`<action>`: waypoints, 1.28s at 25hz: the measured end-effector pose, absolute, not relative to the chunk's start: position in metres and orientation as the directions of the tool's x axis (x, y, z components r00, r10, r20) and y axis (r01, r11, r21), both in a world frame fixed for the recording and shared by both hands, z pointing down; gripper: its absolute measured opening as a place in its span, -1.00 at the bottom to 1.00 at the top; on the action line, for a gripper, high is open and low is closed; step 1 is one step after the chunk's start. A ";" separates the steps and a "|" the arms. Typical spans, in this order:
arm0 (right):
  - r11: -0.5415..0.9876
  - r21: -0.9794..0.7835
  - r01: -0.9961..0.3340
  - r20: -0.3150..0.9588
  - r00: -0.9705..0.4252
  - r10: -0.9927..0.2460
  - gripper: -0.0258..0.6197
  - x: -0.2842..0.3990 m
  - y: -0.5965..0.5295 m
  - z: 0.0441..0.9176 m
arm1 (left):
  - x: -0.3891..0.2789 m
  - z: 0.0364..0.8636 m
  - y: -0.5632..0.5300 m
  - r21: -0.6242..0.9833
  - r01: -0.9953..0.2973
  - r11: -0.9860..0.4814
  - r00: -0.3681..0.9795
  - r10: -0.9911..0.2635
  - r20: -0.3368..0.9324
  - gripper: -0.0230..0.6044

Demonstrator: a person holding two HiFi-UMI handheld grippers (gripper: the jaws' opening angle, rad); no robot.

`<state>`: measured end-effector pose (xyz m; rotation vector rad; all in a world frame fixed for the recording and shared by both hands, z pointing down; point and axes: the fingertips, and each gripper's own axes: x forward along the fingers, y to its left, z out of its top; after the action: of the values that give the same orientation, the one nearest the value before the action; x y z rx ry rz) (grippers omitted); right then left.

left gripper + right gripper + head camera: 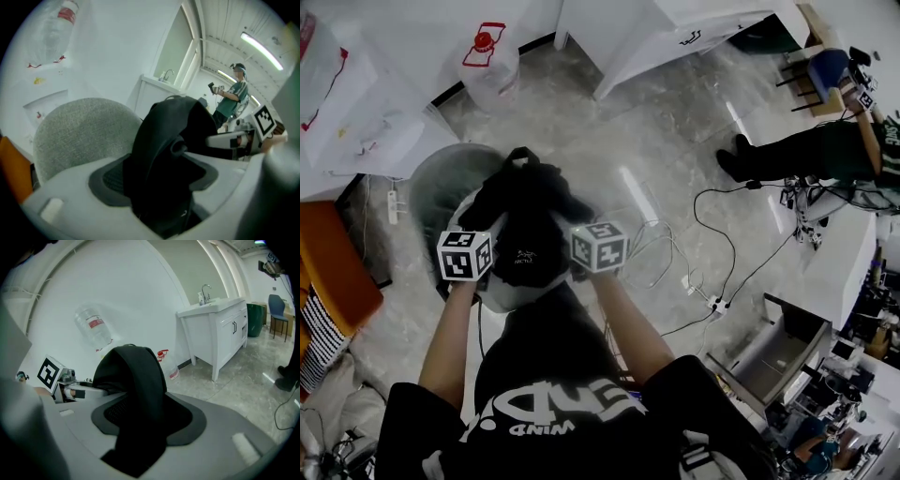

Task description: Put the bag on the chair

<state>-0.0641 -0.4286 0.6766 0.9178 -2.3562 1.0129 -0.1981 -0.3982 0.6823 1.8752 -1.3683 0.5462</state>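
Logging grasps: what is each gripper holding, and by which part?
Nothing is gripped: left gripper and right gripper stand open; straps of the black bag lie loose between their fingers.

Robotics lab or data-collection workroom, not home. Cables (pixel 759 267) and power strip (pixel 710 302) trail loose over polished stone floor (pixel 609 122) at 3 o'clock. Benches crammed with electronics (pixel 862 375) at 4 o'clock. White sink cabinet (pixel 218 333) at 1 o'clock. Second person (pixel 233 96) across room wears head rig. Strip lights (pixel 261 44) overhead.
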 end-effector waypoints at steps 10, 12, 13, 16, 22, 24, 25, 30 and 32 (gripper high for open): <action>0.558 -0.439 -0.704 0.520 -0.706 -0.481 -0.25 -0.050 -0.379 0.606 | -0.191 0.592 -0.359 0.312 -0.923 -0.224 0.372 -0.730 0.573 0.24; 0.562 -0.447 -0.696 0.493 -0.715 -0.495 -0.25 -0.050 -0.360 0.587 | -0.185 0.576 -0.341 0.309 -0.918 -0.250 0.388 -0.736 0.556 0.24; 0.570 -0.449 -0.689 0.481 -0.723 -0.496 -0.26 -0.050 -0.347 0.578 | -0.182 0.569 -0.330 0.307 -0.915 -0.262 0.395 -0.738 0.547 0.24; 0.596 -0.445 -0.668 0.450 -0.743 -0.496 -0.27 -0.050 -0.306 0.553 | -0.174 0.547 -0.291 0.309 -0.907 -0.285 0.411 -0.751 0.516 0.23; 0.610 -0.420 -0.672 0.380 -0.741 -0.554 -0.29 -0.045 -0.236 0.508 | -0.167 0.515 -0.214 0.322 -0.887 -0.329 0.452 -0.761 0.466 0.22; 0.619 -0.404 -0.674 0.370 -0.739 -0.563 -0.29 -0.038 -0.211 0.497 | -0.160 0.506 -0.189 0.326 -0.879 -0.348 0.468 -0.760 0.452 0.21; 0.620 -0.400 -0.675 0.365 -0.738 -0.568 -0.29 -0.033 -0.198 0.493 | -0.156 0.501 -0.176 0.326 -0.875 -0.358 0.476 -0.758 0.445 0.20; 0.634 -0.401 -0.661 0.328 -0.750 -0.574 -0.36 -0.010 -0.144 0.467 | -0.134 0.475 -0.124 0.321 -0.855 -0.406 0.513 -0.751 0.415 0.07; 0.650 -0.390 -0.652 0.324 -0.758 -0.566 -0.42 0.000 -0.125 0.456 | -0.126 0.463 -0.109 0.329 -0.851 -0.410 0.519 -0.757 0.397 -0.04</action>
<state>0.0003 -0.1252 0.4561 1.0030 -2.6934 0.7393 -0.1259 -0.1094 0.4627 2.2715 -1.3107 0.2534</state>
